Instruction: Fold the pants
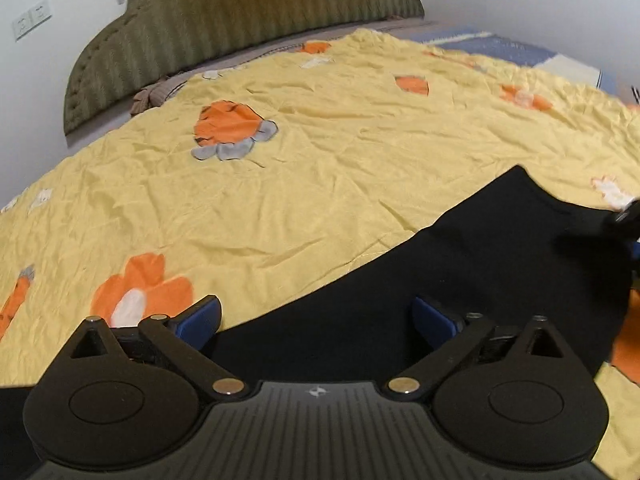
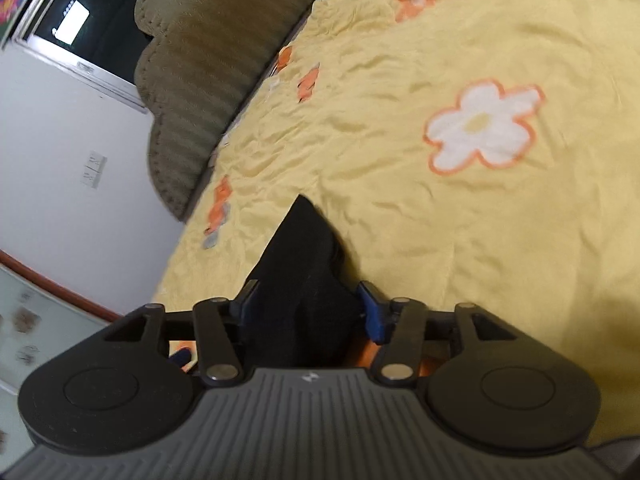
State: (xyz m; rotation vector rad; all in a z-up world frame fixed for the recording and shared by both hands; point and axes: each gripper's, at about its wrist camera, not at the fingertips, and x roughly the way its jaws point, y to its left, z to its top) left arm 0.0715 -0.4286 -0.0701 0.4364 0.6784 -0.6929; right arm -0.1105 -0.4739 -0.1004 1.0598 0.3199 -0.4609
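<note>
Left gripper (image 1: pixel 316 318): jaws wide, empty, low over the black pants (image 1: pixel 460 272) lying flat on the yellow quilt (image 1: pixel 320 160). Right gripper (image 2: pixel 310 306): jaws part-open around a raised pants corner; whether they pinch it is unclear. Folding appears under way, unfinished.

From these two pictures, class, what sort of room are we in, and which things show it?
Most likely a bedroom: a padded olive headboard against the wall, a bed under a yellow flowered bedspread, and black pants laid out on it.
</note>
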